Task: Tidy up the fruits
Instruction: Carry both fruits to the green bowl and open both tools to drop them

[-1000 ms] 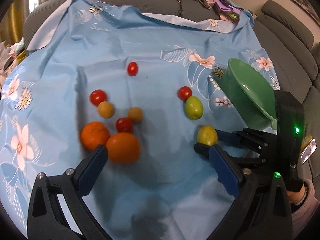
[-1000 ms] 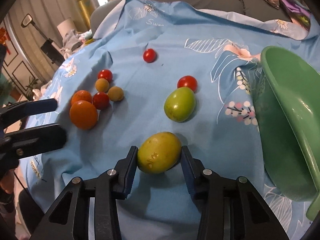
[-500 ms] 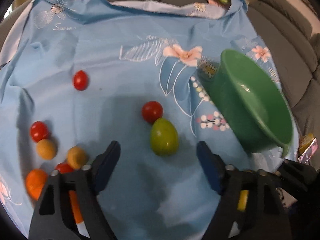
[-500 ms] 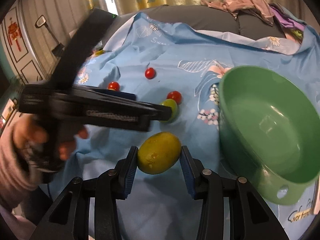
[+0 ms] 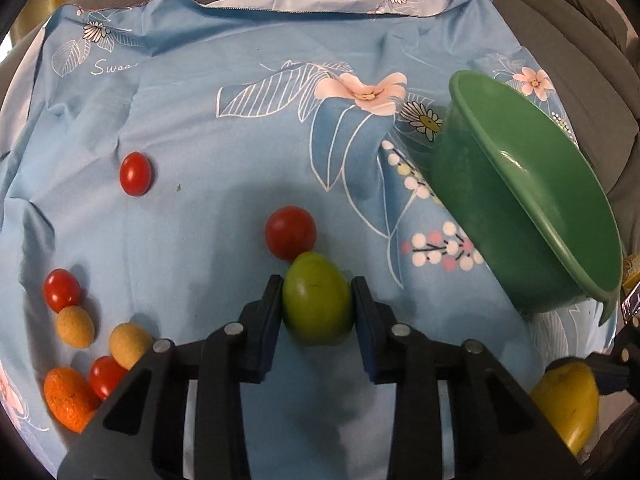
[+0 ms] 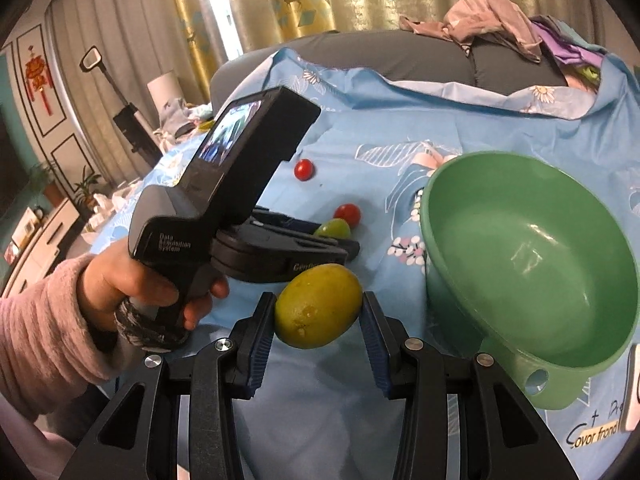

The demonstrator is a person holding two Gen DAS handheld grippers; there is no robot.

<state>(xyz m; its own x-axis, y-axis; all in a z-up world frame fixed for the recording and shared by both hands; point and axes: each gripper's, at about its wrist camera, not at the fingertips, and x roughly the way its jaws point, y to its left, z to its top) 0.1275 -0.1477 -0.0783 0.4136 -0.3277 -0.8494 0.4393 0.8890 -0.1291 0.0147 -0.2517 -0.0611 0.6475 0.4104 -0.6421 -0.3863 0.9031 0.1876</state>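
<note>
now the left gripper (image 5: 317,305) is just closing on the green fruit (image 5: 317,298) — the right gripper (image 6: 319,314) is gripping the yellow fruit (image 6: 318,305).

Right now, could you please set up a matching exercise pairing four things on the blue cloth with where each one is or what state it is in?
Things:
1. green fruit
2. yellow fruit
3. green bowl
4. orange

States:
A. empty, on the cloth
B. gripped by the left tool
C. lying free at the cloth's near left edge
D. gripped by the right tool, lifted beside the bowl

Pairs: 1-B, 2-D, 3-A, 4-C
</note>
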